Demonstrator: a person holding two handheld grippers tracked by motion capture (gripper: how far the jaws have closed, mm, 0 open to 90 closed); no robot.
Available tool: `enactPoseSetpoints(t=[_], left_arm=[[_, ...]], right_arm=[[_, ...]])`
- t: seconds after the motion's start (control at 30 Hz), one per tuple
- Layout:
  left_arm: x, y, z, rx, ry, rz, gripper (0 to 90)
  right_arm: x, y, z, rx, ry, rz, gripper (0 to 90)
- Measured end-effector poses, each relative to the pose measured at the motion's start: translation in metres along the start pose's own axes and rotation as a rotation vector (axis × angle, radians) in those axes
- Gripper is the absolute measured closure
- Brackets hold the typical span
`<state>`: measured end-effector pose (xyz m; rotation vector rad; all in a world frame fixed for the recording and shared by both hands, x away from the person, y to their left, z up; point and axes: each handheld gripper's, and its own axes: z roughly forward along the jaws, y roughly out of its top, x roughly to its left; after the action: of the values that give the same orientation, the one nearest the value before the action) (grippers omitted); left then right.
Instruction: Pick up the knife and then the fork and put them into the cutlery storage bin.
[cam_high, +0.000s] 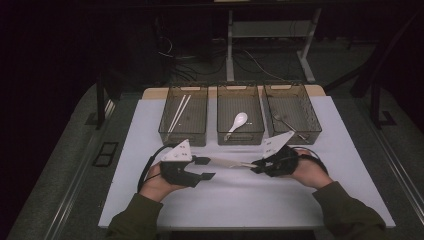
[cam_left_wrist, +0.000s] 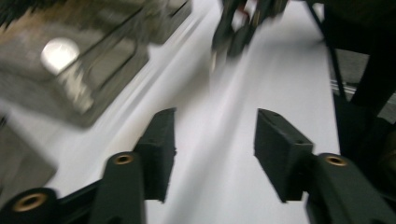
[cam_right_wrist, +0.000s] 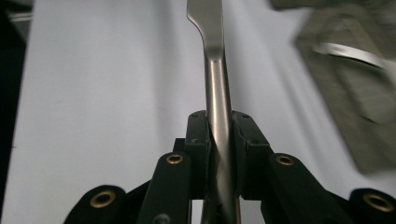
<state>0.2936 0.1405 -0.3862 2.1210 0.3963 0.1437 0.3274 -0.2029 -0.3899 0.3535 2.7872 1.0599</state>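
A long metal utensil (cam_high: 231, 162) hangs level above the white mat (cam_high: 240, 200), between my two grippers. My right gripper (cam_high: 257, 166) is shut on one end of it. In the right gripper view the pads (cam_right_wrist: 198, 140) clamp the shaft, and the utensil (cam_right_wrist: 215, 79) runs forward to a flat, widened end. That free end points at my left gripper (cam_high: 205, 168), close to its upper jaw. In the left gripper view the left gripper (cam_left_wrist: 215, 121) stands open over bare mat with nothing between its fingers, and the right gripper (cam_left_wrist: 238, 23) shows blurred ahead.
Three clear bins stand in a row at the back of the mat. The left one holds chopsticks (cam_high: 179, 112), the middle one a white spoon (cam_high: 237, 122), the right one a metal fork (cam_high: 287, 122). Dark floor and table legs lie beyond.
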Motion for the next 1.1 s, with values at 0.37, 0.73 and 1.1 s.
enactPoseSetpoints(t=[0.37, 0.73, 1.1], left_arm=[[0.014, -0.045, -0.011, 0.022, 0.064, -0.198, 28.0], [0.008, -0.049, -0.009, -0.014, 0.121, -0.193, 9.9], [0.006, -0.048, -0.004, 0.01, 0.098, -0.181, 6.8]], right_arm=[[-0.064, -0.029, -0.064, -0.045, -0.212, 0.233, 77.7], [-0.125, -0.042, -0.082, -0.001, -0.378, 0.435, 77.7], [-0.165, -0.053, -0.058, 0.121, -0.461, 0.651, 77.5]])
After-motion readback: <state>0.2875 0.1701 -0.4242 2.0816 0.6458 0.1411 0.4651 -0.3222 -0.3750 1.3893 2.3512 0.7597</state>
